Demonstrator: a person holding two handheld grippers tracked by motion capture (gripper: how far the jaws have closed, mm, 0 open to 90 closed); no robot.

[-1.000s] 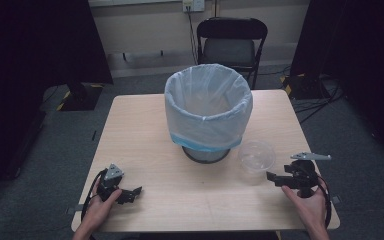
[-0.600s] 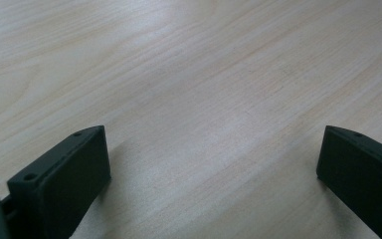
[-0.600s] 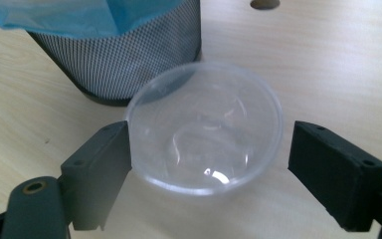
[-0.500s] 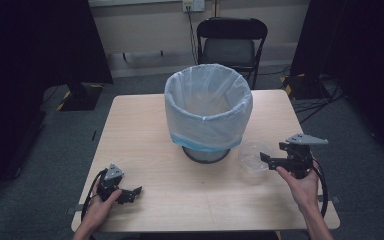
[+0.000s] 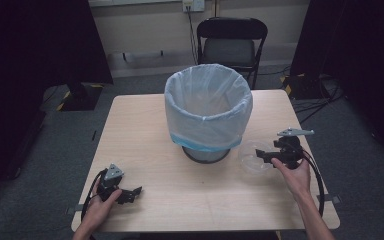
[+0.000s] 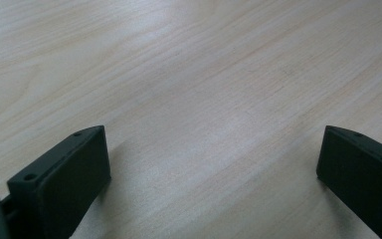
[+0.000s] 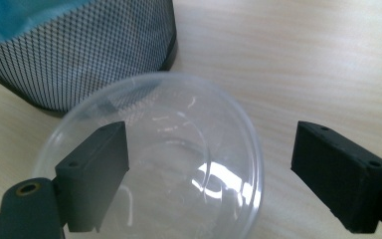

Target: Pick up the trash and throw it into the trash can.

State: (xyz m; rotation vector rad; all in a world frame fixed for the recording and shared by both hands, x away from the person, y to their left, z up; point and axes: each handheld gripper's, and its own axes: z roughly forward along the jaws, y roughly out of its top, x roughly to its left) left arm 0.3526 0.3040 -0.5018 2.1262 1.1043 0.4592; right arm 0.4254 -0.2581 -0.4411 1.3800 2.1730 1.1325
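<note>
Table (image 5: pixel 145 125): pale wood, the largest thing here; everything below sits on it or hangs over it.
Bin (image 5: pixel 208 112): mesh waste bin lined with a pale blue-white bag, standing upright at the table's middle, slightly towards the far edge. In the right gripper view its black mesh wall (image 7: pixel 79 50) is at upper left.
Chair (image 5: pixel 232 42): dark folding chair on the floor beyond the far edge of the table, behind the bin.
Clear cup (image 5: pixel 252 157): transparent plastic, on the table just right of the bin's base, close to it; I cannot tell whether the two touch. In the right gripper view its round rim (image 7: pixel 199 149) faces my camera.
My right gripper (image 5: pixel 264 156): in my right hand (image 5: pixel 292 172) at the right side of the table, jaws pointed left at the cup. They have just been opening and now stand wide. One jaw sits over the cup's mouth, the other outside its rim, so the wall seems to lie between them, though the clear plastic makes this hard to judge. The pads do not press on it; nothing held.
My left gripper (image 5: pixel 136 192): in my left hand (image 5: pixel 102 202) at the near left of the table, well apart from bin and cup. Jaws spread wide over bare wood (image 6: pixel 204 99), holding nothing.
</note>
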